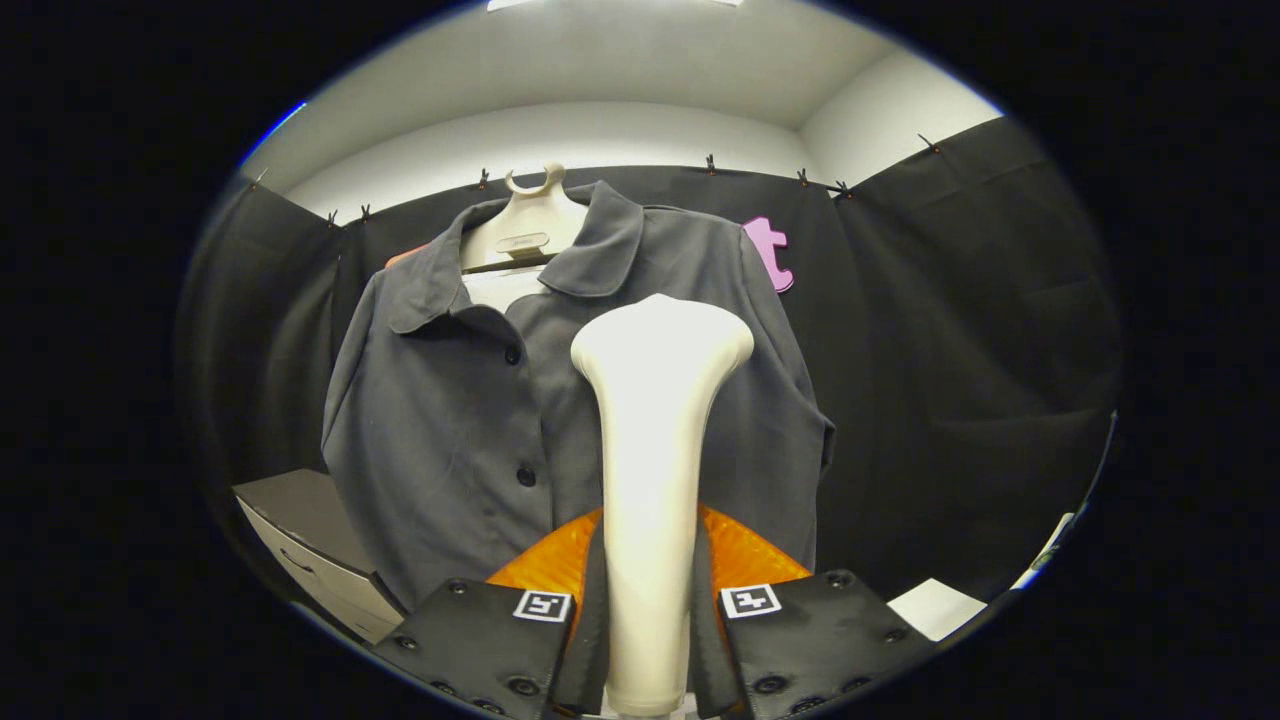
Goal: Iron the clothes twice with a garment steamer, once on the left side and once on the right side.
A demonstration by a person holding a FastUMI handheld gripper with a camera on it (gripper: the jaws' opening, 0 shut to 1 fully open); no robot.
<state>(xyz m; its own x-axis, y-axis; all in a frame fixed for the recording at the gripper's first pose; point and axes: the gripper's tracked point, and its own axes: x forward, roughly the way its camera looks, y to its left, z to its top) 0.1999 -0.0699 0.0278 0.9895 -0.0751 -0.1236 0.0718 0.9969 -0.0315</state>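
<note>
Clamped between both fingers of the claw [648,640] stands the garment steamer [655,450], its cream handle rising upright from the grip and flaring into a broad head at the top. Straight ahead, beyond that head, hangs the dark grey shirt [450,430], collar open and front buttoned, with the steamer head over its chest just to the side of the button line. Behind the fingers, low down, an orange part [548,565] shows on either side of the handle. A grey cabinet [310,550] sits low beside the shirt's hem. Above the collar, the cream hanger [530,225] carries the shirt.
</note>
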